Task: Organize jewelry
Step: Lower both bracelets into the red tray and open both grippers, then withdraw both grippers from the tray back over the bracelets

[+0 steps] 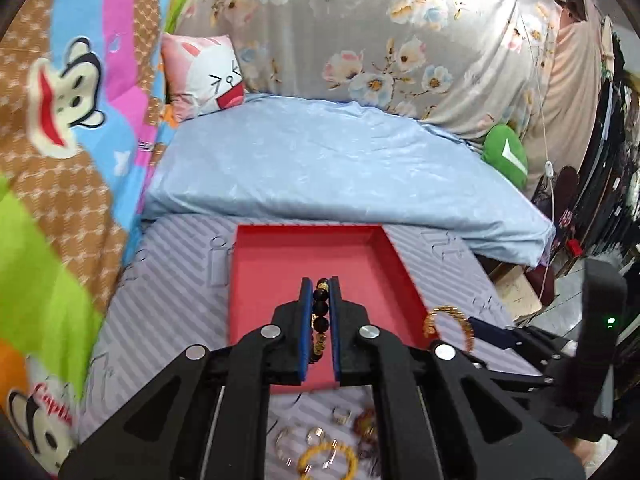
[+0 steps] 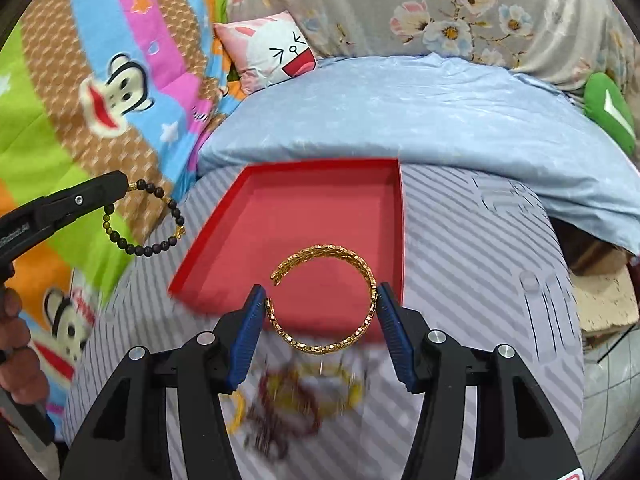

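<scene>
- Gold bangle [image 2: 325, 300]: open-ended cuff, held off the surface between the blue pads [image 2: 248, 332] of the right gripper [image 2: 322, 304]; pads press its left and right sides. It hangs over the near edge of the red tray [image 2: 316, 208].
- Same bangle seen from the left wrist [image 1: 450, 326], just off the tray's near right corner.
- Dark bead bracelet [image 1: 321, 318]: black beads with gold spacers, pinched edge-on between the left gripper [image 1: 320, 284] pads, jaws nearly closed on it, above the red tray [image 1: 280, 264].
- From the right wrist view, the bracelet [image 2: 148, 220] dangles as a loop from the left gripper [image 2: 120, 186] tip, left of the tray.
- Tray: shallow, no jewelry visible inside, resting on a grey striped mat [image 2: 480, 272].
- Loose jewelry pile [image 1: 332, 440] on the mat nearest the cameras: rings, a yellow bead bracelet, reddish beads; blurred in the right wrist view.
- Behind the tray: pale blue folded quilt [image 1: 320, 168], cartoon pillow [image 1: 204, 76], floral cloth [image 1: 380, 32].
</scene>
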